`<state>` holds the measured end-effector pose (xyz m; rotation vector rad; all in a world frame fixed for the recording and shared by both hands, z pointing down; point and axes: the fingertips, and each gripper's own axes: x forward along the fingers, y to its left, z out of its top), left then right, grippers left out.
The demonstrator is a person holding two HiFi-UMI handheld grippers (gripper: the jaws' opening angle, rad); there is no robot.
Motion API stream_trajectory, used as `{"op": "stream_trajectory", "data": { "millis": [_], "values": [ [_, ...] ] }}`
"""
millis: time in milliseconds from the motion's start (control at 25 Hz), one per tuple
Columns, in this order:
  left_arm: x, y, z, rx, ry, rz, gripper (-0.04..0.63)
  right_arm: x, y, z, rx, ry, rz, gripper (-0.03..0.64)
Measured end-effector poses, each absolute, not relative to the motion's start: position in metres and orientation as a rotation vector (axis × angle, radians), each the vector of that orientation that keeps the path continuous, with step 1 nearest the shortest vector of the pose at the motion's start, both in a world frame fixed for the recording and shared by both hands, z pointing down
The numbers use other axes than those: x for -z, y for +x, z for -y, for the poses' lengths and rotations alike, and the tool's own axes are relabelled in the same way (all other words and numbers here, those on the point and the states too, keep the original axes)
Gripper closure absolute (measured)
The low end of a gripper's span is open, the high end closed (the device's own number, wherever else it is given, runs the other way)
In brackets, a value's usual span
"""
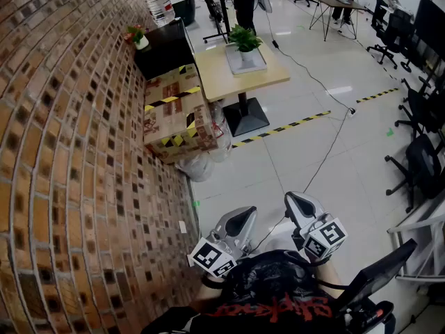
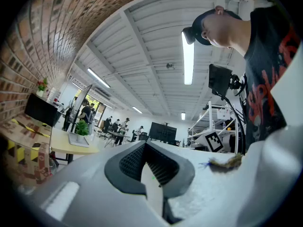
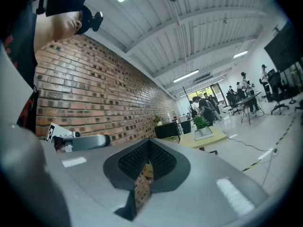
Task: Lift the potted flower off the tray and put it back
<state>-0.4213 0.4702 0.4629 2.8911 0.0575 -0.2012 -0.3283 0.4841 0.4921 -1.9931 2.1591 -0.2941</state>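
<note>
Plant (image 1: 245, 42) sits on tray (image 1: 260, 67) mid-tabletop (image 1: 217, 82), far from both grippers. Left gripper (image 1: 241, 221) & right gripper (image 1: 298, 204): jaws closed, empty. Prob. best to reach the tabletop first, open jaws, grip it low, lift straight.

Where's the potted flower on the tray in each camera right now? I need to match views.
Head view: potted flower top centre, on its tray on the wooden table.
Left gripper view: potted flower small, at the left, mid-height.
Right gripper view: potted flower small, right of centre, mid-height.
Shared landmark: the brick wall.
</note>
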Motion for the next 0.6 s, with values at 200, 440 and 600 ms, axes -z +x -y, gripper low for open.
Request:
{"op": "stream_trajectory", "data": {
  "millis": [200, 440, 600],
  "values": [
    [-0.477, -0.418, -0.426, 0.148, 2.872, -0.011, 0.594, -0.493, -0.328, -0.442, 0.332, -1.986, -2.131, 0.614],
    [-0.485, -0.393, -0.372, 0.137, 2.84, 0.021, 0.594, -0.511, -0.299, -0.391, 0.374, -2.085, -2.167, 0.614],
    [-0.495, -0.358, -0.329, 0.098, 2.841, 0.028, 0.594, -0.507, -0.276, -0.343, 0.316, -2.099, -2.211, 0.614]
  ]
}}
